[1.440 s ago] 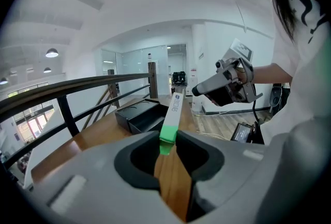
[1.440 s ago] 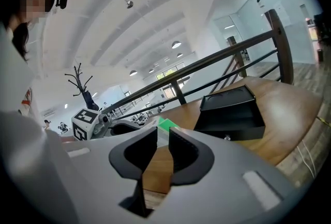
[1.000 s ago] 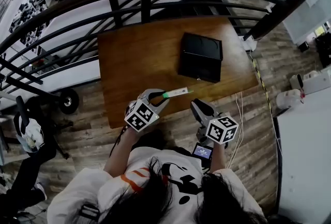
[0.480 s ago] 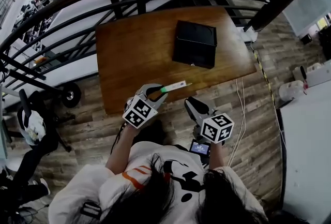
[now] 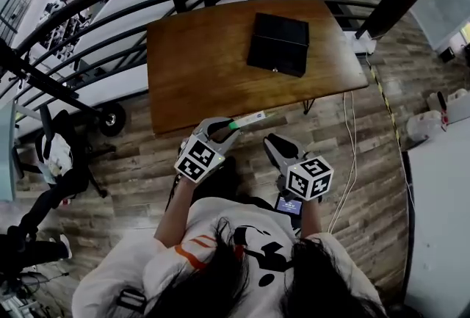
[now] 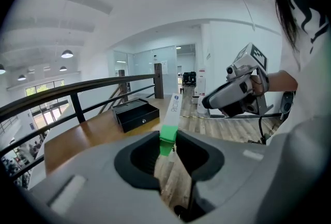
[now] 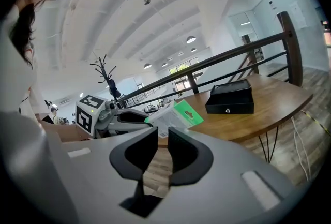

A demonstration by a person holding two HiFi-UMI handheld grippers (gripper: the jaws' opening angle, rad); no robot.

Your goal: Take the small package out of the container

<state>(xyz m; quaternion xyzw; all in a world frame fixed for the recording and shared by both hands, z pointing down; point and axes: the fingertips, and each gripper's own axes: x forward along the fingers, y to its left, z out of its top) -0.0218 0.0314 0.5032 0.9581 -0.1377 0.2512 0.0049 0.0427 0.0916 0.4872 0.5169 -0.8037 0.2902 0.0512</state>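
My left gripper point(image 5: 226, 128) is shut on the green end of a small white and green package point(image 5: 250, 119), which sticks out flat towards the table. In the left gripper view the package point(image 6: 170, 117) stands edge-on between the jaws of the left gripper point(image 6: 166, 146). The black container point(image 5: 277, 43), a closed-looking box with a small front knob, sits on the far right part of the wooden table point(image 5: 198, 67). My right gripper point(image 5: 271, 142) hangs beside the left one, over the floor, jaws close together with nothing in them. The right gripper view shows the package point(image 7: 178, 116) and the container point(image 7: 231, 98).
A dark curved railing point(image 5: 95, 23) runs behind and left of the table. White cables point(image 5: 349, 155) trail over the plank floor at the right. A person's torso and hair fill the bottom of the head view.
Both grippers have drawn back from the table's front edge to over the floor, the left one still holding the package. The table and container now lie farther off.
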